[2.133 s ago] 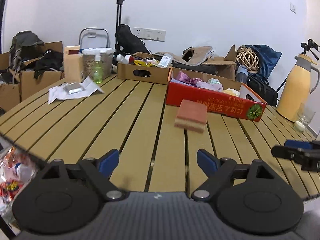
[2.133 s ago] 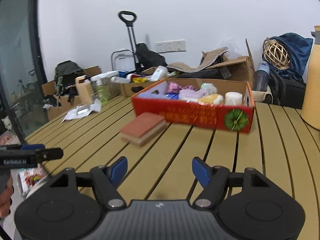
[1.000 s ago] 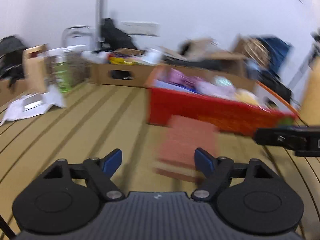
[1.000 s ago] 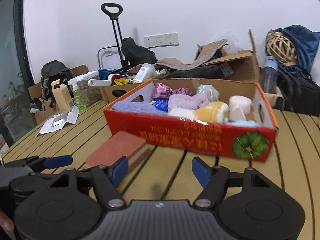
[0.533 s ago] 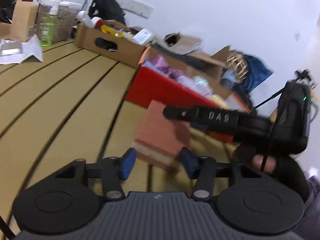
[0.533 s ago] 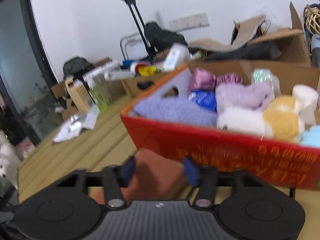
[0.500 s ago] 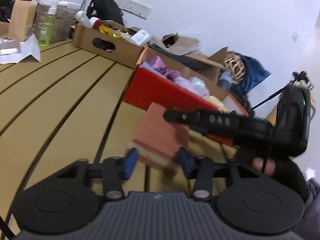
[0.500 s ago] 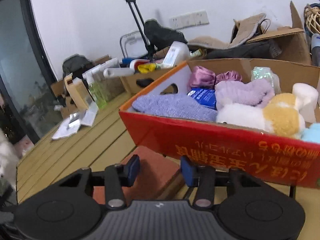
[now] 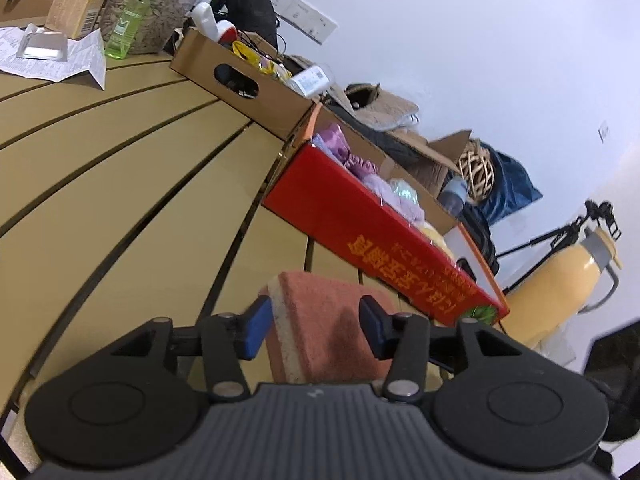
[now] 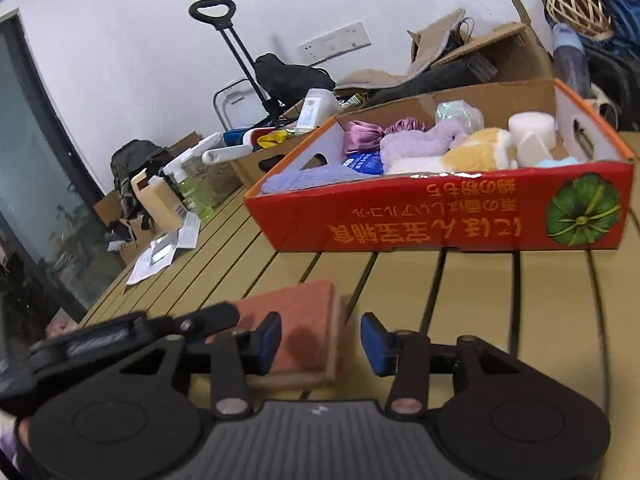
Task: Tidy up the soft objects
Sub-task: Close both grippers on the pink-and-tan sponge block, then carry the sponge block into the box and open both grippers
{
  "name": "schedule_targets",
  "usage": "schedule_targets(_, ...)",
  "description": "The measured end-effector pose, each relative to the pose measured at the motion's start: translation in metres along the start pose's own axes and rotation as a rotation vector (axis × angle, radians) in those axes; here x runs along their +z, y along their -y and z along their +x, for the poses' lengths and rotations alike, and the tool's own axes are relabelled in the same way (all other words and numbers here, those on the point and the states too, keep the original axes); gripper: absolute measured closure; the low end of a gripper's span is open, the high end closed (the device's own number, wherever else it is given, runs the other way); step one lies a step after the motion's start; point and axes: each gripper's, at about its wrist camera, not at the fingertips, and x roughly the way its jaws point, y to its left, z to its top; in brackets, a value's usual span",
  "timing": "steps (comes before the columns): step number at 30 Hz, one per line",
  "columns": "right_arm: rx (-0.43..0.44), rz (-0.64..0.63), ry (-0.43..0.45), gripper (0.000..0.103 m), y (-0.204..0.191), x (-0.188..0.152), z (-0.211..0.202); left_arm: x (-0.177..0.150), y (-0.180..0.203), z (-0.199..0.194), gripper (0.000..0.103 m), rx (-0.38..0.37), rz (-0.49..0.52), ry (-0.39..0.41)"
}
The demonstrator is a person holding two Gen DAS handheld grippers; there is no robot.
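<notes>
A red-brown sponge with a beige base lies on the slatted wooden table, in front of a red cardboard box filled with soft items. My left gripper is rolled sideways. Its jaws are opening, and its blue pads still touch the sponge on both sides. In the right wrist view one left finger rests at the left edge of the sponge. My right gripper straddles the sponge's right end. Its left pad overlaps the sponge and its right pad stands clear of it.
A brown cardboard box of bottles stands behind the red box. Papers, a green bottle and a carton sit at the far left. A yellow thermos stands to the right. Bags and boxes line the wall.
Both grippers came in from wide open to narrow around the sponge. The left one rolled over as it closed. The right one dropped from facing the red box down to the sponge.
</notes>
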Motion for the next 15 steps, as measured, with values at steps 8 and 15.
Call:
schedule_targets(8,0.074,0.073,0.011,0.065,0.008,-0.006,0.021,-0.004,0.005,0.003,0.061,0.014,0.043,-0.009)
schedule_targets(15,0.018,0.021,0.053,0.067,-0.013,-0.012,-0.016,-0.015,0.033,-0.032,0.062,-0.030,0.086,0.014)
